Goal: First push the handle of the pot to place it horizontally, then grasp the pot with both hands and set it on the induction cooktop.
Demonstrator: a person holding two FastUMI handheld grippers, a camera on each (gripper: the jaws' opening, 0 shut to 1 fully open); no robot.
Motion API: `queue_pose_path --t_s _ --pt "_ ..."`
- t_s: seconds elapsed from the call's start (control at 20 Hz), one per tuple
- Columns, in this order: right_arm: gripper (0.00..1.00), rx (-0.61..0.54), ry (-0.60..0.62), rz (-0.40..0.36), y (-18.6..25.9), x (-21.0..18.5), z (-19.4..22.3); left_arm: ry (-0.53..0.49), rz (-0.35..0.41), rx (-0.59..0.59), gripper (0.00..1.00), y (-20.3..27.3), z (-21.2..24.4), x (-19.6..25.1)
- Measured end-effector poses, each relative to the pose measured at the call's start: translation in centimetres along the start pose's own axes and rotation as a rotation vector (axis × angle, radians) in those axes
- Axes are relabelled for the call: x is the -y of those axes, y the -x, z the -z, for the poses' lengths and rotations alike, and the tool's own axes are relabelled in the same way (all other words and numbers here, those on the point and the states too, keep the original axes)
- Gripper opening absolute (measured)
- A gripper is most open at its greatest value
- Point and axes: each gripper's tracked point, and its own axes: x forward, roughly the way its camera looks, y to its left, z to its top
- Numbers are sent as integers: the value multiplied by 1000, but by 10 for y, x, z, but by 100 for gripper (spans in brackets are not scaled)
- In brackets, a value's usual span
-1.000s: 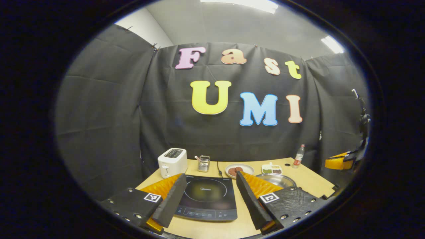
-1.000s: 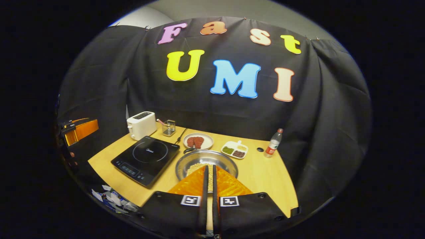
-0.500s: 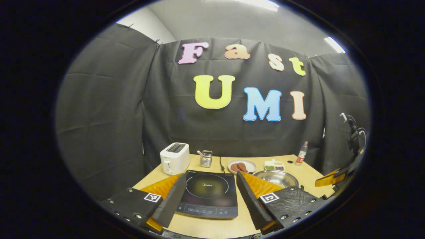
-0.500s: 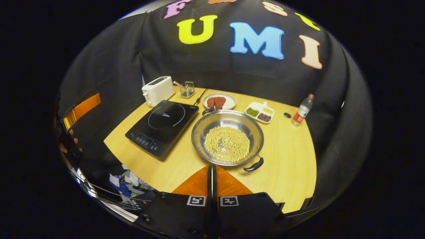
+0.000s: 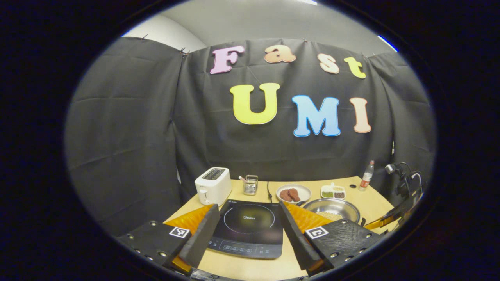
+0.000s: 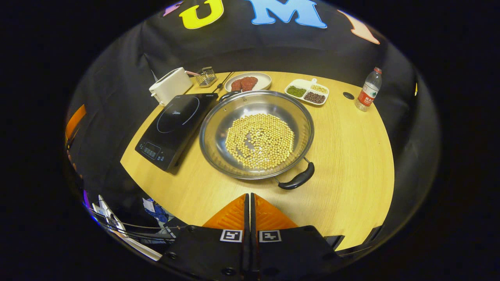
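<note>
A wide steel pot (image 6: pixel 217 134) with soybeans (image 6: pixel 259 140) in it stands on the wooden table (image 6: pixel 351 156), just right of the black induction cooktop (image 6: pixel 175 123). Its black handles lie on a diagonal: one (image 6: pixel 299 180) points near-right, the other (image 6: pixel 228 95) far-left. My right gripper (image 6: pixel 249 195) is shut on nothing, above the table's front edge, a little short of the near handle. In the left gripper view my left gripper (image 5: pixel 248 206) stands open in front of the cooktop (image 5: pixel 250 228), with the pot (image 5: pixel 332 205) to its right.
Along the back of the table stand a white toaster (image 6: pixel 170 85), a wire utensil holder (image 6: pixel 206 76), a plate of meat (image 6: pixel 248 82), a divided dish of beans (image 6: pixel 307 90) and a plastic bottle (image 6: pixel 369 89). Black cloth walls close the booth.
The right gripper has risen, tipped downward and come nearer the pot, which now looks much larger. The left gripper has shifted only slightly and stays open.
</note>
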Motion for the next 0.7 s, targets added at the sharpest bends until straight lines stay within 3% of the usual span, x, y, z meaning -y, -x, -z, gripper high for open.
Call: queue_pose_path --t_s 0.35,0.4,0.5,0.7 --pt "2 -77 104 -57 -45 13 10 43 -64 -60 87 10 11 30" --pt "2 -88 118 -56 -49 15 11 39 -74 -67 91 12 13 33" --pt "2 -99 131 -56 -55 20 11 28 -89 -80 87 17 17 40" --pt "1 -75 148 -61 -63 31 5 10 -123 -96 87 23 24 52"
